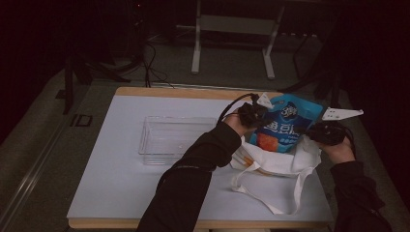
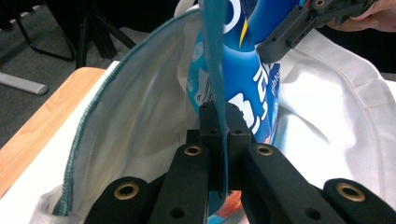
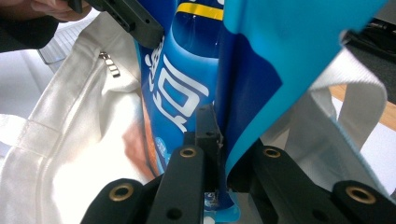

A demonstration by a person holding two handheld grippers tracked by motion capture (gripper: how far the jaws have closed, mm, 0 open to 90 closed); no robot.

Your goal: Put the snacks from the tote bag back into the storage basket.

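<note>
A blue snack bag (image 1: 285,123) with white lettering stands upright, its lower part inside the mouth of a white cloth tote bag (image 1: 275,164) lying on the table. My left gripper (image 1: 251,115) pinches the bag's left edge and my right gripper (image 1: 329,131) its right edge. In the left gripper view the jaws (image 2: 219,114) are shut on the thin blue edge of the snack bag (image 2: 243,79), with the tote's teal-hemmed rim (image 2: 140,121) around it. The right gripper view has its jaws (image 3: 212,123) shut on the other edge of the snack bag (image 3: 187,79), above the tote (image 3: 70,140).
A clear plastic tray (image 1: 174,137) sits left of the tote on the white table top (image 1: 121,183), which has a wooden border. The tote's long handle loops (image 1: 290,198) toward the front edge. Behind the table, a metal stand (image 1: 232,24) and cables lie on the dark floor.
</note>
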